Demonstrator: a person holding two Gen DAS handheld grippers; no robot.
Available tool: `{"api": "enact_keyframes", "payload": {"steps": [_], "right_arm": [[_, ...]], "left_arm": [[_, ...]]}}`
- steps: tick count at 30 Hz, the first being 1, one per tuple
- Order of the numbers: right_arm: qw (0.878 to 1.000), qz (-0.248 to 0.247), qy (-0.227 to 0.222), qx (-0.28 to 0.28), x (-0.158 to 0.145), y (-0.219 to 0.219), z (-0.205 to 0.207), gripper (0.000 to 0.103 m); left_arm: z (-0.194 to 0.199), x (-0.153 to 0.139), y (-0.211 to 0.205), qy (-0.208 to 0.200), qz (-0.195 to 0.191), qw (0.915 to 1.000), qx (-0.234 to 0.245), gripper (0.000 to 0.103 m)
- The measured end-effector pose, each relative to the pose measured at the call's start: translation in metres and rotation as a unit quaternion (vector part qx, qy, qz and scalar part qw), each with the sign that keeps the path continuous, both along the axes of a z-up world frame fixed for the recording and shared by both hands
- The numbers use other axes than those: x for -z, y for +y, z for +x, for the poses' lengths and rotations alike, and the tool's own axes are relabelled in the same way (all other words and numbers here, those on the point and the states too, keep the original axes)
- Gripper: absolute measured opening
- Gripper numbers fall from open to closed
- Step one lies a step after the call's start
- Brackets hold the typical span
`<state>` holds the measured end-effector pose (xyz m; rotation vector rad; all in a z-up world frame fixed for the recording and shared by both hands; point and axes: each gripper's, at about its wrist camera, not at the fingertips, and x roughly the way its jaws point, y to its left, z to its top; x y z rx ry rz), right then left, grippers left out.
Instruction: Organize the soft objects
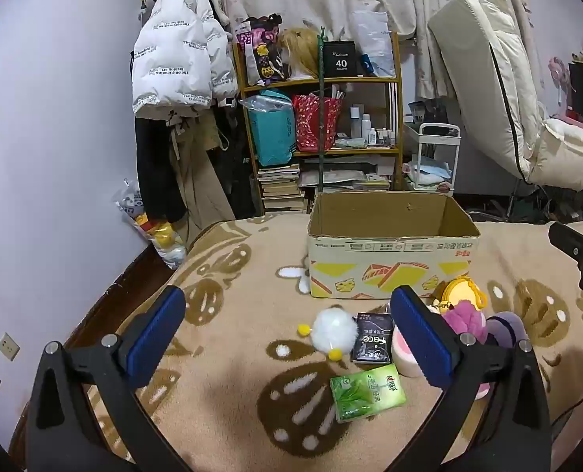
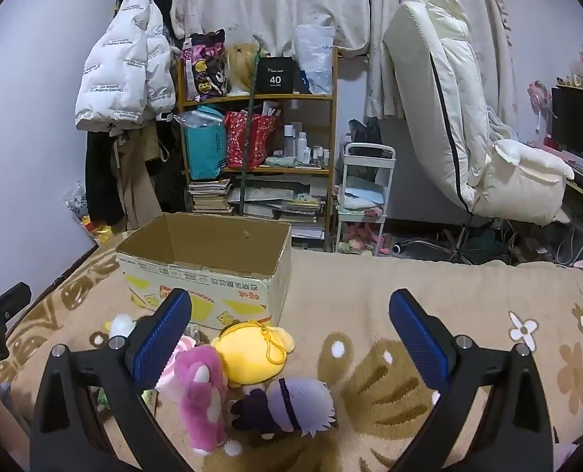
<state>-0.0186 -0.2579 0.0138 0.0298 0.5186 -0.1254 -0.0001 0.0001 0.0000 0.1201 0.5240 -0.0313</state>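
Your left claw (image 1: 289, 330) and right claw (image 2: 289, 338) both stand wide apart, ribbed blue pads bare, gripping nothing. Below them a fuzzy beige blanket (image 2: 370, 295) carries the soft things: a fluffy white pom-pom toy (image 1: 334, 329), a shaggy pink plush (image 2: 203, 385), a smooth yellow plush (image 2: 252, 348), a purple-haired doll (image 2: 295, 401). Beside these lie glossy green (image 1: 367, 392) and black (image 1: 373, 338) packets. The corrugated cardboard box (image 1: 390, 259) stands open behind them; its visible inside shows bare walls.

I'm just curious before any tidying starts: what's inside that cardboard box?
The cardboard box shows only bare brown inner walls and folded flaps; no toy appears inside. Its near wall hides the bottom in both views, so something flat there cannot be ruled out.
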Motion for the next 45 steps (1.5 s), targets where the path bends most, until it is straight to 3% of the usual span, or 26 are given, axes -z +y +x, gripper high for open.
{"api": "enact_keyframes", "payload": {"steps": [45], "right_arm": [[1.0, -0.003, 0.004, 0.0, 0.0032, 0.0015, 0.0009, 0.103]], "left_arm": [[0.0015, 0.0034, -0.0002, 0.001, 0.014, 0.9999, -0.005, 0.103]]}}
